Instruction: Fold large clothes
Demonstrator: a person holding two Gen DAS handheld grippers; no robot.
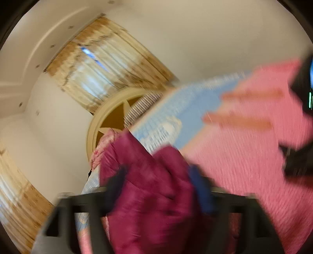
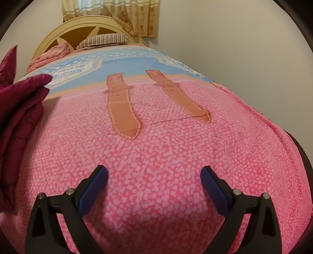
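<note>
1. Blue-padded fingers of the right hand-held gripper nearest the lens, spread wide, empty, hovering just above the pink bedspread.
2. Bedspread taken as landmark: pink speckled cloth over a bed, with a blue band and two tan strap shapes printed toward the far end.
3. Maroon quilted jacket at the left edge of the bedspread, puffy and rumpled, lying partly on the cloth; folding judged barely begun.
4. Same jacket filling the lower middle of the blurred left wrist view, bulging up between the fingers of the left hand-held gripper.
5. Left fingers set wide apart, pads seemingly not pressing the fabric; so open rather than gripping, though blur leaves contact uncertain.
6. Beyond the far end of the bedspread: a cream headboard with a star cut-out, a striped pillow, a floral bundle beside it, patterned curtains above.
7. Handling, as a judgement: light, soft, springy padding; smooth shell likely slippery; no stiffness, so sagging and sliding when lifted.
8. Best hold probably a seam, hem, cuff or collar edge, pinched thin, one gripper at each end, rather than a thick puffy panel.
</note>
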